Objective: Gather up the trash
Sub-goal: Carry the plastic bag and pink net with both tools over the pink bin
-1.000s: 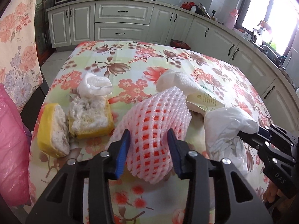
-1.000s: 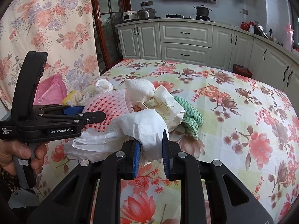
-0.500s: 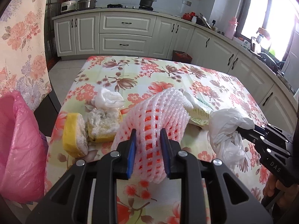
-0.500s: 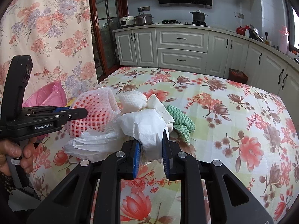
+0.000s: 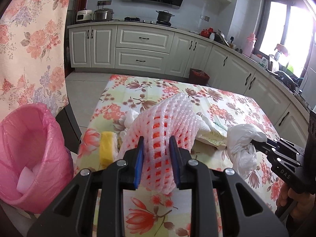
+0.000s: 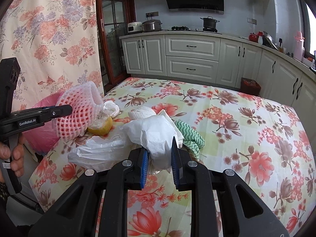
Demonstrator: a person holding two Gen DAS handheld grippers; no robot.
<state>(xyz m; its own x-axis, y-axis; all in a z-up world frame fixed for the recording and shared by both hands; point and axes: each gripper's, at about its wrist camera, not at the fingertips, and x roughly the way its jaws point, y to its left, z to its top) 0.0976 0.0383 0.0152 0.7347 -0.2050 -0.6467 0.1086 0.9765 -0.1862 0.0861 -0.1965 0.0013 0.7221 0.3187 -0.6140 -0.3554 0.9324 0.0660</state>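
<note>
My left gripper [image 5: 156, 148] is shut on a pink foam fruit net [image 5: 167, 122], held up above the flowered table [image 5: 227, 102]; the right wrist view shows that net [image 6: 77, 114] at the left. My right gripper [image 6: 159, 150] is shut on a crumpled white plastic bag [image 6: 154, 134], which trails down to the cloth. In the left wrist view that bag [image 5: 243, 140] hangs from the right gripper's tip [image 5: 254, 142]. A pink-lined trash bin [image 5: 29, 154] stands off the table's left edge, with white scraps inside.
Yellow fruit peel [image 5: 106, 150], white tissue wads [image 6: 142, 112], a paper wrapper [image 5: 213, 134] and a green-and-white cloth [image 6: 189, 136] lie on the table. A flowered curtain [image 6: 49, 29] hangs at the left. Kitchen cabinets [image 6: 191, 59] run behind. A person's hand [image 6: 15, 154] grips the left handle.
The left gripper closed on the foam net and lifted it off the table, drawing back toward the pink bin. The right gripper kept its hold on the white bag and rose slightly.
</note>
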